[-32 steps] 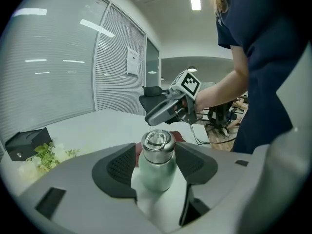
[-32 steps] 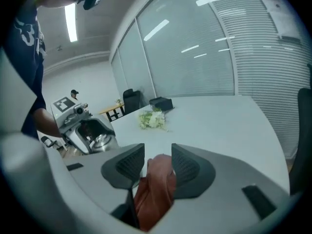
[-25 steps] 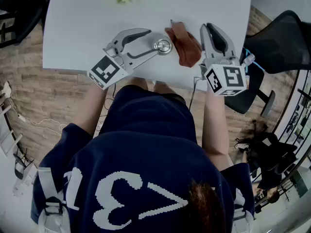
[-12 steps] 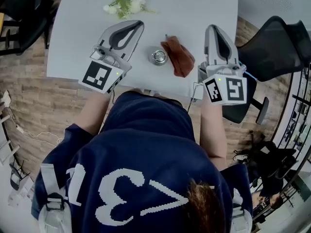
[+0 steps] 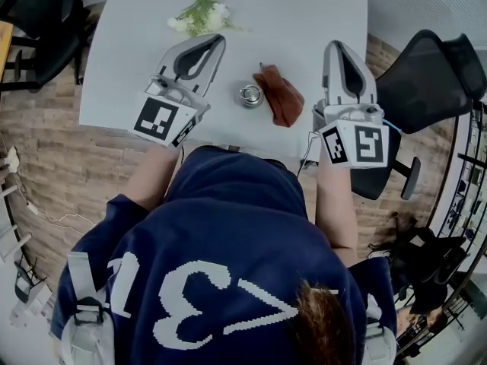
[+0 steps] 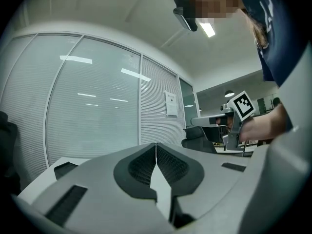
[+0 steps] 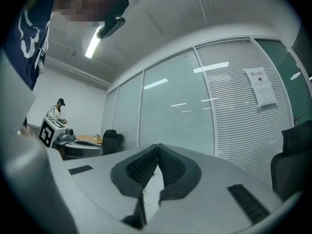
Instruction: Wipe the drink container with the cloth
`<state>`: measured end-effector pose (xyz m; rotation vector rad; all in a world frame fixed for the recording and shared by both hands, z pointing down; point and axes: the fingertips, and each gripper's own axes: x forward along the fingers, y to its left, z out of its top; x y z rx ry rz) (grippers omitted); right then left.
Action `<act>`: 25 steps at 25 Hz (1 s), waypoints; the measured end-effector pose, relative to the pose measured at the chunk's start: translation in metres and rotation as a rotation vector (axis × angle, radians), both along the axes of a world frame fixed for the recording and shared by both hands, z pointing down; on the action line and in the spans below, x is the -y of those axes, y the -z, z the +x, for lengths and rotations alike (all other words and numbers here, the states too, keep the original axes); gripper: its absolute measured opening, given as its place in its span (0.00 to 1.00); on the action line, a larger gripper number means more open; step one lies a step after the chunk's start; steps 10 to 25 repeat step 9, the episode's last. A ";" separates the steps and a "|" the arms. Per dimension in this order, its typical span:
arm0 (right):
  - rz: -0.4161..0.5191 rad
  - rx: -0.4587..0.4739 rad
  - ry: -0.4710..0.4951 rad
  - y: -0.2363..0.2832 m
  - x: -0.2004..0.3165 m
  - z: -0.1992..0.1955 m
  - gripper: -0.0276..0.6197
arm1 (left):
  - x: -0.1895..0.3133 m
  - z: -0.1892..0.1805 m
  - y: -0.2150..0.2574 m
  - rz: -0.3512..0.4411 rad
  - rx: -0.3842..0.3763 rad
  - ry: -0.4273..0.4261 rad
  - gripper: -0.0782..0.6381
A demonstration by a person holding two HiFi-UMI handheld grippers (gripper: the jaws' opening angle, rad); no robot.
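Both have lifted off the counter (image 5: 304,14). The left hand-held gripper (image 5: 215,40), a second ago spread around the drink container (image 5: 250,95), now hangs at centre-left with its jaws together on nothing. The right hand-held gripper (image 5: 335,46), at centre-right, is likewise closed and empty. The container stands mid-frame with the brown cloth (image 5: 279,95) crumpled just to its right. With neither held, the wiping looks finished or paused.

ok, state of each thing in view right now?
left hand-held gripper: shut, empty
right hand-held gripper: shut, empty
drink container: upright on the table, not held
cloth: crumpled on the table, right of the container, not held
flowers: lying near the table's far edge
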<state>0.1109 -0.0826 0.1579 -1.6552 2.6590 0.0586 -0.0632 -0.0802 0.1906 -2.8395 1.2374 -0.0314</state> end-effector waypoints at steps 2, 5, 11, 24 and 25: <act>0.003 0.003 0.000 0.002 -0.001 -0.001 0.08 | -0.001 -0.001 0.000 0.001 -0.001 0.003 0.14; 0.009 0.003 -0.002 0.004 -0.002 -0.002 0.08 | -0.002 -0.002 0.000 0.000 0.000 0.009 0.14; 0.014 -0.006 -0.010 0.005 -0.003 -0.002 0.08 | -0.003 -0.001 -0.001 -0.003 -0.003 0.010 0.14; 0.014 -0.006 -0.010 0.005 -0.003 -0.002 0.08 | -0.003 -0.001 -0.001 -0.003 -0.003 0.010 0.14; 0.014 -0.006 -0.010 0.005 -0.003 -0.002 0.08 | -0.003 -0.001 -0.001 -0.003 -0.003 0.010 0.14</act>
